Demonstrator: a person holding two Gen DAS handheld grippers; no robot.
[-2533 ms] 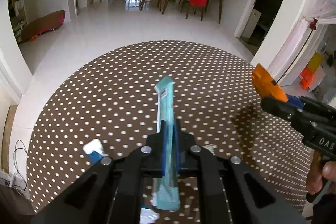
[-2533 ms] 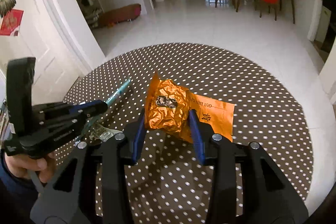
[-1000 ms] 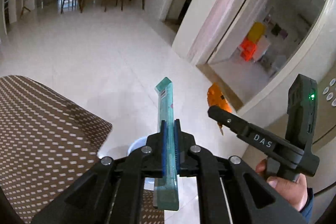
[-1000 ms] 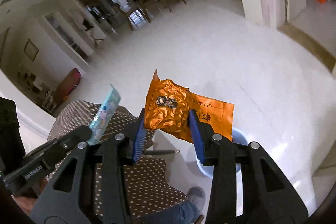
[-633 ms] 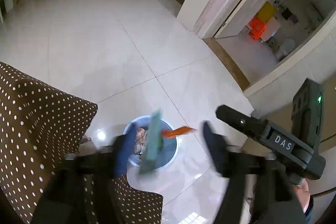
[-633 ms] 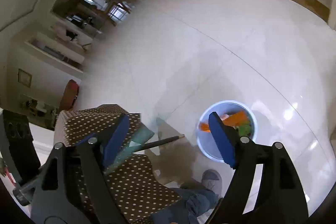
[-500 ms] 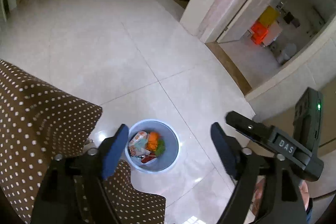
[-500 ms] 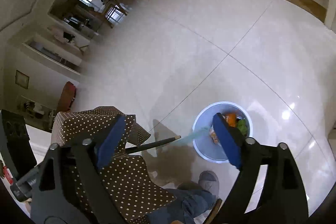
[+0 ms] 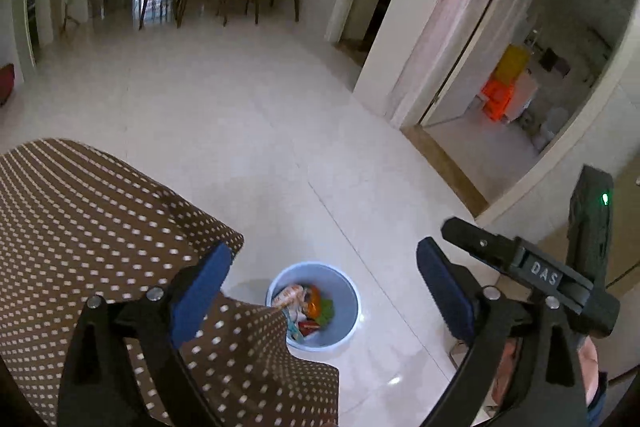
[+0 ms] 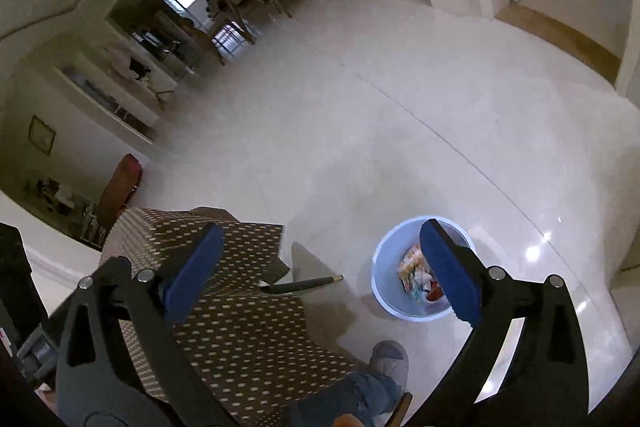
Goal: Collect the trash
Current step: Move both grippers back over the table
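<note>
A pale blue trash bin [image 9: 344,291] stands on the white tile floor beside the table. It holds several wrappers [image 9: 308,307], orange, green and white. My left gripper [image 9: 320,287] is open and empty, high above the bin. My right gripper [image 10: 320,267] is open and empty too, above the floor just left of the bin [image 10: 386,267]. The right gripper's body [image 9: 532,271] shows at the right of the left wrist view.
The table with the brown polka-dot cloth [image 9: 80,227] fills the lower left; its cloth hangs over the edge [image 10: 240,307]. A thin dark rod [image 10: 300,283] sticks out from under it. A grey slipper and jeans leg [image 10: 384,367] are below. A doorway [image 9: 500,87] opens at right.
Both grippers swung from over the table to above the bin and opened. The teal wrapper and the orange wrapper dropped into the bin. Both grippers have since risen slightly.
</note>
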